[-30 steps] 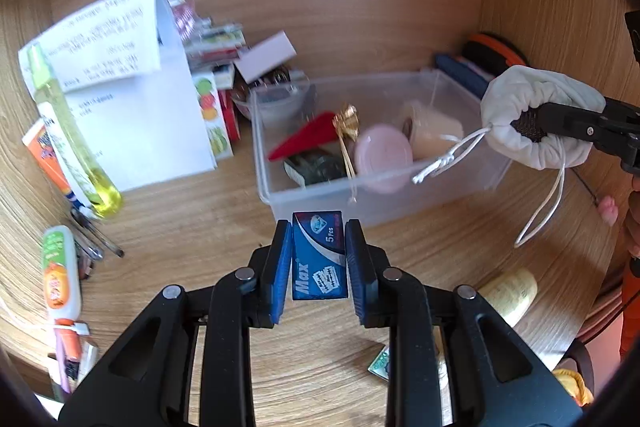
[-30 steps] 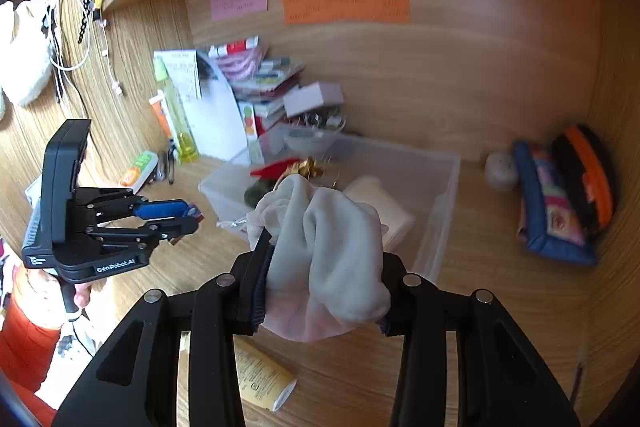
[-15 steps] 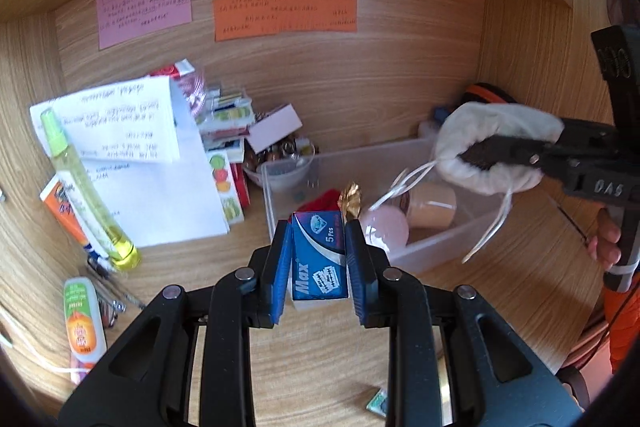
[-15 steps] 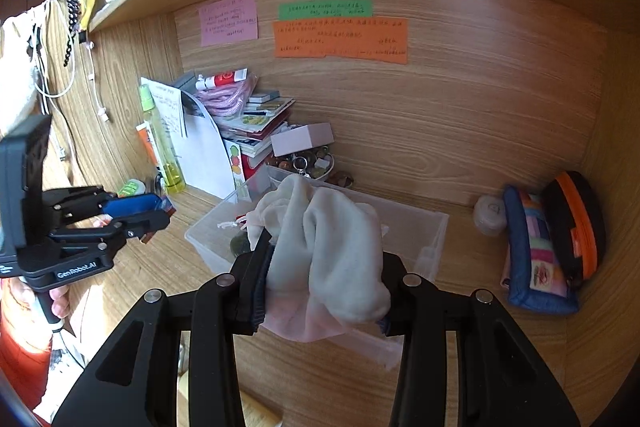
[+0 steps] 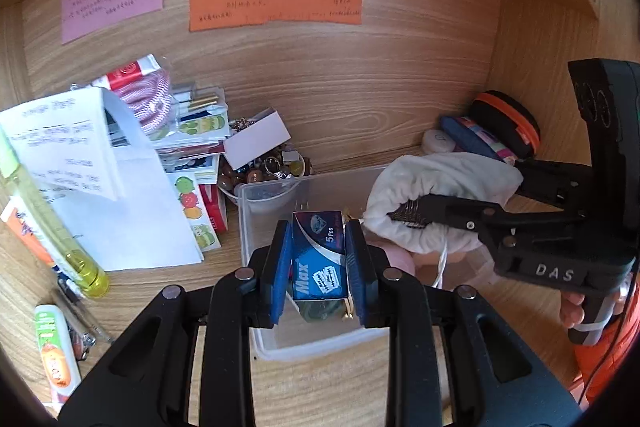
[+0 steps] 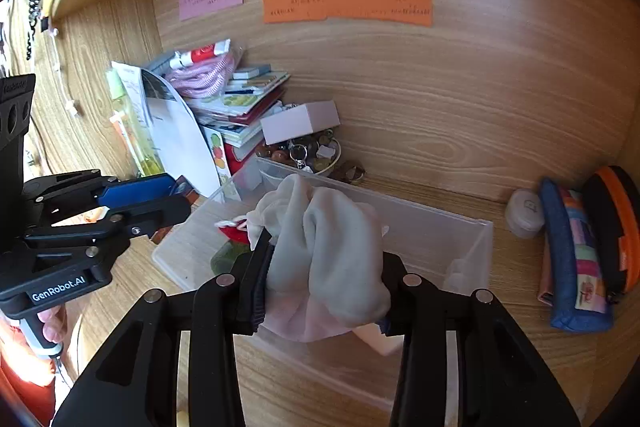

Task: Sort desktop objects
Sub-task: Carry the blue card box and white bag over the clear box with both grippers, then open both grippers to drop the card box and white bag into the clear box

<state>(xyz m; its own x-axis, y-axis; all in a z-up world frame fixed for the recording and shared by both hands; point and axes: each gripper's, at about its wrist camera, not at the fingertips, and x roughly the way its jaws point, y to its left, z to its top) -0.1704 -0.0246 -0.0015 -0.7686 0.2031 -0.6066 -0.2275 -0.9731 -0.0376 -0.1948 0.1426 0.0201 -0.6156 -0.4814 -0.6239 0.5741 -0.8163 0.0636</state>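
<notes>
My left gripper [image 5: 318,259] is shut on a small blue razor-blade box [image 5: 318,259] marked "Max", held above the near left part of a clear plastic bin [image 5: 256,331]. My right gripper [image 6: 320,259] is shut on a white drawstring pouch [image 6: 328,251], hanging over the same clear plastic bin [image 6: 476,247]. In the left wrist view the right gripper [image 5: 424,211] comes in from the right with the white pouch [image 5: 448,179] over the bin's right half. In the right wrist view the left gripper [image 6: 168,197] reaches in from the left edge. Inside the bin lie a pink round thing, a red piece and a dark green item, partly hidden.
A stack of booklets [image 5: 192,131], a folded paper sheet [image 5: 100,187], a yellow bottle [image 5: 56,227] and a bowl of trinkets [image 5: 268,171] crowd the back left. A blue pouch [image 6: 568,251], an orange-black case [image 6: 616,227] and a small white round case [image 6: 524,211] stand right of the bin.
Both grippers have moved forward toward the back wall and now hang over the bin, each still holding its item. The pouch has swung from the right side to above the bin.
</notes>
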